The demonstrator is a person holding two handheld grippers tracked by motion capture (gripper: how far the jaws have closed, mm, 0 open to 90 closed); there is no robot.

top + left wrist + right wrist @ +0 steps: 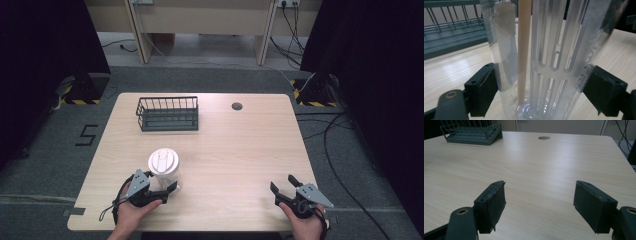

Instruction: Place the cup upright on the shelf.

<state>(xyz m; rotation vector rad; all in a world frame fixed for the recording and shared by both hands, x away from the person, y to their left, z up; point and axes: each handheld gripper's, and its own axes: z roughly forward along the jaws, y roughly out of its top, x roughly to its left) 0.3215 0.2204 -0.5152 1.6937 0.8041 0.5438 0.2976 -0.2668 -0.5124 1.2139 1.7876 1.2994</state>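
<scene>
A clear plastic tumbler [163, 165] with a white lid stands upright on the wooden table [235, 150], near its front left. My left gripper [165, 184] is shut on its lower part. In the left gripper view both black pads press the tumbler [589, 30] walls, with my left gripper [540, 85] low on it. Inside are a beige straw [524, 50] and a white slotted insert [554, 62]. My right gripper [284, 183] rests near the front right edge, open; between its jaws lies bare table, as the right gripper [540, 200] view shows.
A dark wire basket [167, 113] sits at the back left of the table, also seen as the basket [449, 32] behind the tumbler and the basket [471, 132] far off. A round cable hole [237, 106] lies at the back centre. Cables run over the floor to the right.
</scene>
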